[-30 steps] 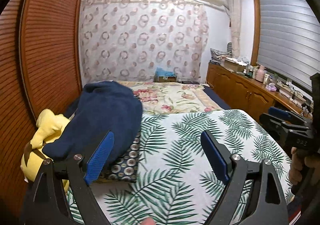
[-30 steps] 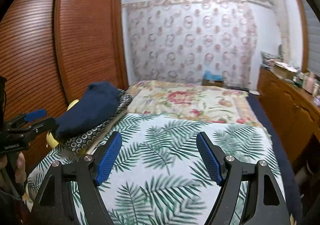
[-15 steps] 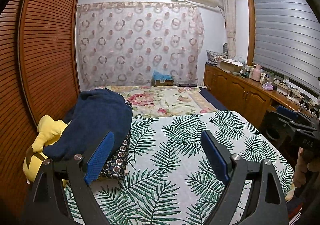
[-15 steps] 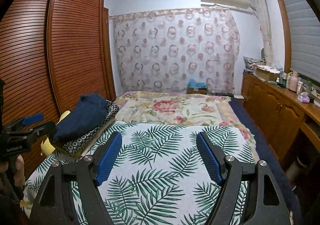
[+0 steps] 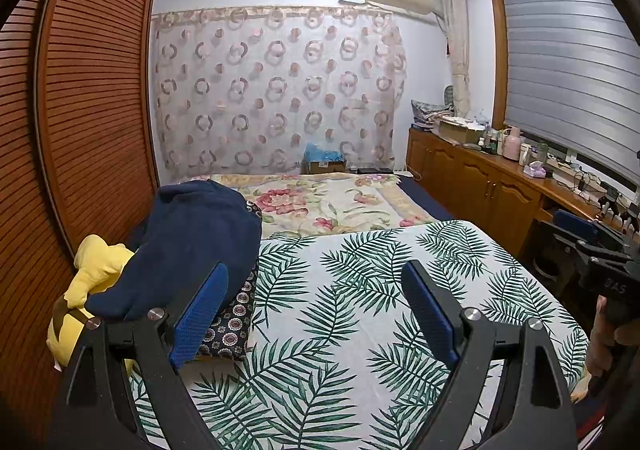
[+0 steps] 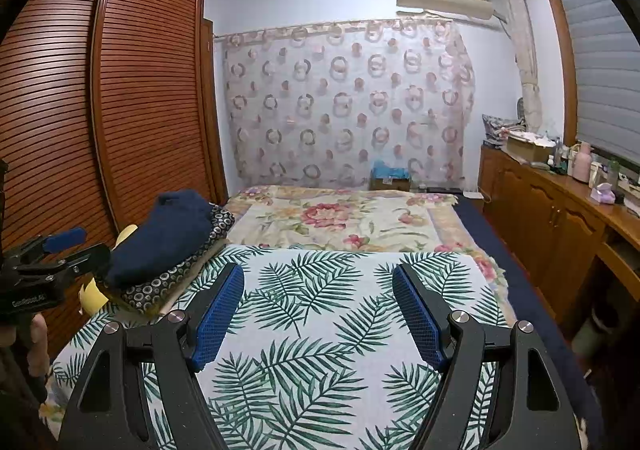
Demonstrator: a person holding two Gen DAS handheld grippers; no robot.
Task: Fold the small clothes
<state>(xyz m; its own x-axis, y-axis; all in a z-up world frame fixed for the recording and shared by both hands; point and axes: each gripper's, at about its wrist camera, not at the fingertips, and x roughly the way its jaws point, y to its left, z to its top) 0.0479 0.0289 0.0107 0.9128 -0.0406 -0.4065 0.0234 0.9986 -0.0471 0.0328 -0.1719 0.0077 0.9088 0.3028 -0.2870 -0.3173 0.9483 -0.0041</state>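
A dark blue garment (image 5: 188, 246) lies in a heap on a dark patterned cloth (image 5: 232, 326) and a yellow piece (image 5: 92, 270) at the left side of the bed; it also shows in the right wrist view (image 6: 168, 234). My left gripper (image 5: 316, 310) is open and empty, held above the palm-leaf sheet (image 5: 360, 290), to the right of the heap. My right gripper (image 6: 318, 310) is open and empty above the same sheet (image 6: 320, 330). Each gripper shows at the edge of the other's view.
A slatted wooden wardrobe (image 5: 88, 110) stands along the left of the bed. A floral bedspread (image 6: 340, 218) covers the far half. A low wooden cabinet (image 5: 480, 186) with bottles and boxes runs along the right wall under a blind.
Both grippers have drawn back and risen from the bed, so more of the room shows. Both stay open and empty.
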